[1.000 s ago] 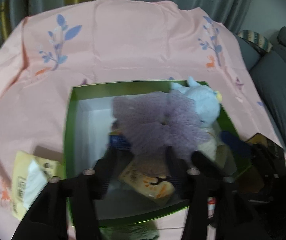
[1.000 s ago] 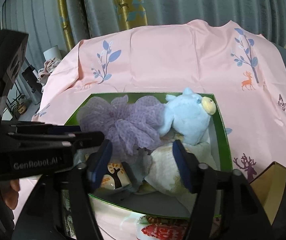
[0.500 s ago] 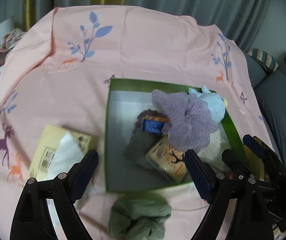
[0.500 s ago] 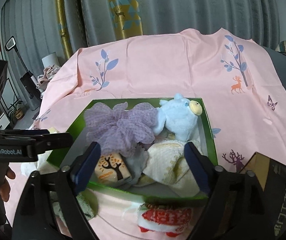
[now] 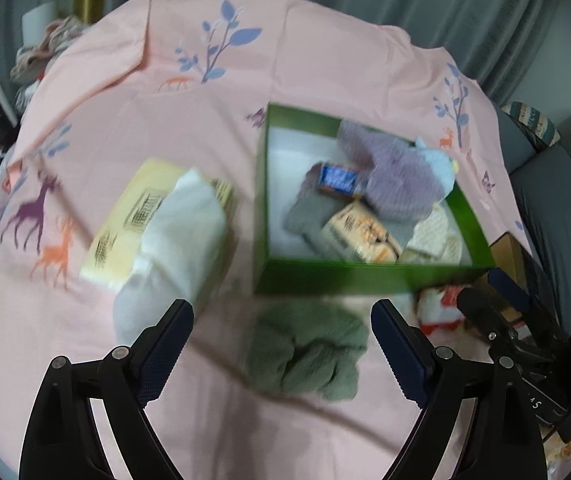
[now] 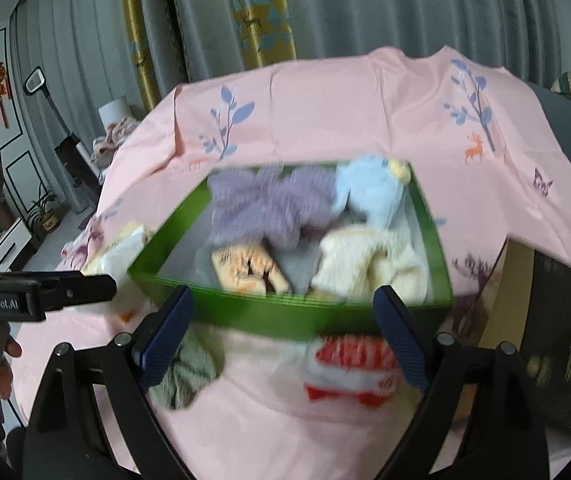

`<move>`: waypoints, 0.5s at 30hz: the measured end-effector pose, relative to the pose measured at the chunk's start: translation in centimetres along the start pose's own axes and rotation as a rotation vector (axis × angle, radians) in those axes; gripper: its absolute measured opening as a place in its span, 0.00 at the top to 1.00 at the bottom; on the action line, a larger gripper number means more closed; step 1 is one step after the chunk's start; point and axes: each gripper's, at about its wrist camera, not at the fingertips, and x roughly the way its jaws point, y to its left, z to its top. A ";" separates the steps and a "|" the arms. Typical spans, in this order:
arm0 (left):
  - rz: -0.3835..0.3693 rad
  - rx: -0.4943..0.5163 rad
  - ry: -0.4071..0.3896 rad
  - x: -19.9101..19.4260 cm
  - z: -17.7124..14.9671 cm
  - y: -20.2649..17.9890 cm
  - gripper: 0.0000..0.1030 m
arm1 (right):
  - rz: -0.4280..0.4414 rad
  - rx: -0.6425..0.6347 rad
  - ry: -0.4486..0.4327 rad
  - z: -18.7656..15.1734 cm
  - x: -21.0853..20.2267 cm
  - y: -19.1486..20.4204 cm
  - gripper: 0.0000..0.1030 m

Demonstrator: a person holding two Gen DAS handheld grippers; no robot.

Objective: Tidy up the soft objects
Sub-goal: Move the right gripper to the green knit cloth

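Note:
A green box (image 5: 365, 276) on the pink cloth holds a purple mesh puff (image 5: 397, 184), a light blue plush (image 5: 439, 168), a cream knit piece (image 6: 357, 264) and small printed packs. My left gripper (image 5: 281, 344) stands open in front of the box, with a grey-green cloth bundle (image 5: 305, 352) lying on the table between its fingers, untouched. My right gripper (image 6: 281, 340) is open too, just before the box's near wall (image 6: 285, 316). A red and white soft item (image 6: 349, 372) lies between its fingers, apart from the pads. The grey-green cloth bundle (image 6: 185, 376) shows by its left finger.
A yellow tissue pack (image 5: 157, 220) with white tissue sticking out lies left of the box. A brown carton (image 6: 545, 320) stands at the right. The left gripper's finger (image 6: 45, 292) and a person's hand (image 6: 1, 368) show at the left edge. Curtains hang behind; a grey sofa (image 5: 557, 208) is right.
Both grippers opened wide and drew back from the box. The purple puff, between the left fingers a second ago, now lies in the box. The left gripper came over the grey-green cloth.

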 end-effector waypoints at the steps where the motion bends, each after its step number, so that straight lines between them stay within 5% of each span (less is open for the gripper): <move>1: 0.000 -0.009 0.009 0.2 -0.4 0.3 0.12 | 0.008 0.002 0.017 -0.5 0.2 0.1 0.12; 15: -0.016 -0.068 0.099 3.7 -3.6 1.7 0.12 | 0.182 -0.104 0.154 -4.5 3.0 4.7 0.12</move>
